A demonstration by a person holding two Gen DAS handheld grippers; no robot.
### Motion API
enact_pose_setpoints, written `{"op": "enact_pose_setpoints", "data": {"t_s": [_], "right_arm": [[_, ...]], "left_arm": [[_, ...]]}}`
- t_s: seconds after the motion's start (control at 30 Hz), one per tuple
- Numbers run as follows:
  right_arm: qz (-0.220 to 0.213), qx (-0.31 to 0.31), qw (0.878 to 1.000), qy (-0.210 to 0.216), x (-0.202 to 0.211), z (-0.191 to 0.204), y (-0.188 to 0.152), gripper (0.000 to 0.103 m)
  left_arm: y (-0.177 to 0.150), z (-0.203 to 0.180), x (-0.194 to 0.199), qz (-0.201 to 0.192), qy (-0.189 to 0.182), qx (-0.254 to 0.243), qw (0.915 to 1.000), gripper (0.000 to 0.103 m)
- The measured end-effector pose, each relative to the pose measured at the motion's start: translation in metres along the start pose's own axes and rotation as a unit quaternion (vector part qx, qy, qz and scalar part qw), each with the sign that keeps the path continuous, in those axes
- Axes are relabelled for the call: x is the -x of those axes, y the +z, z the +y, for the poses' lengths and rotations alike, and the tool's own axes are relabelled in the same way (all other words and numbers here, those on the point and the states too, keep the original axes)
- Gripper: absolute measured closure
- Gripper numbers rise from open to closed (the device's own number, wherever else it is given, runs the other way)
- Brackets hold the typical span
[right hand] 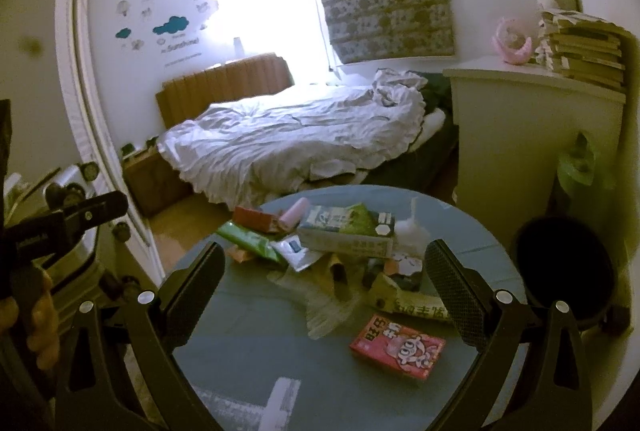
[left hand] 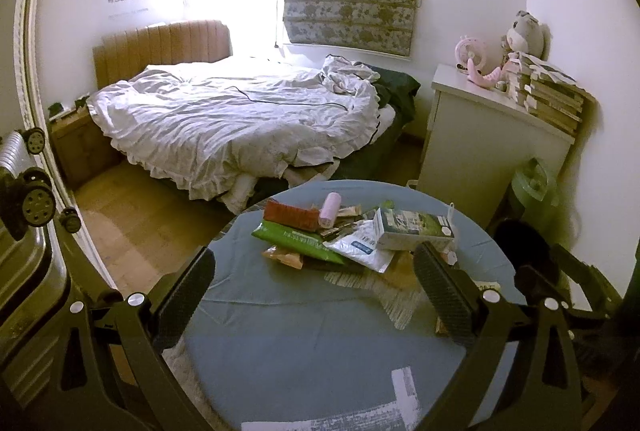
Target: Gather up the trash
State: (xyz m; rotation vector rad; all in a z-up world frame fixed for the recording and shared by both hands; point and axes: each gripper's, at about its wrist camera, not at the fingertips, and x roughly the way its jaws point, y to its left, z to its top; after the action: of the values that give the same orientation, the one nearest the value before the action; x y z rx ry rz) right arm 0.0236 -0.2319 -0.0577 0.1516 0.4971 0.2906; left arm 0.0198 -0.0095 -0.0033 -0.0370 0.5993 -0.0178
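- Both the left hand-held gripper [left hand: 314, 297] and the right hand-held gripper [right hand: 324, 293] gape wide, empty — nothing is collected yet.
- The red carton [right hand: 397, 347] lies nearest on the round surface [right hand: 248, 347].
- Beyond it, the trash pile [left hand: 344, 231] sits untouched; the dark bin [right hand: 566, 271] waits right.

One round blue-topped table [right hand: 248, 351], and on it one heap of trash. In the heap: one white-and-green milk carton [right hand: 346, 233], one pink cylindrical roll [right hand: 294, 215], one flat green plastic pouch [left hand: 298, 237], one brick-red oblong packet [left hand: 294, 213], one white plastic mailer bag [left hand: 360, 247]. Near the table's right edge, one red printed snack box [right hand: 398, 347]. Beyond that edge, one round black bin [right hand: 566, 271].
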Motion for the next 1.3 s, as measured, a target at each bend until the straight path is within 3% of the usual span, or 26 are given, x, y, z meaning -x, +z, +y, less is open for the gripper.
{"op": "enact_pose_setpoints", "data": {"t_s": [1.1,1.23,1.3], "right_arm": [[0.016,0.0,1.0,-0.003,-0.014,-0.008,-0.01,0.004],[0.027,0.024,0.999,-0.005,-0.026,-0.008,-0.008,0.004],[0.033,0.067,0.997,-0.001,-0.036,-0.008,0.001,0.004]], "left_arm": [[-0.008,0.001,-0.016,0.01,-0.003,0.0,0.9999,0.005],[-0.011,0.012,-0.029,0.02,-0.023,0.002,0.9995,0.005],[-0.012,0.029,-0.045,0.014,-0.065,0.0,0.9978,0.005]]}}
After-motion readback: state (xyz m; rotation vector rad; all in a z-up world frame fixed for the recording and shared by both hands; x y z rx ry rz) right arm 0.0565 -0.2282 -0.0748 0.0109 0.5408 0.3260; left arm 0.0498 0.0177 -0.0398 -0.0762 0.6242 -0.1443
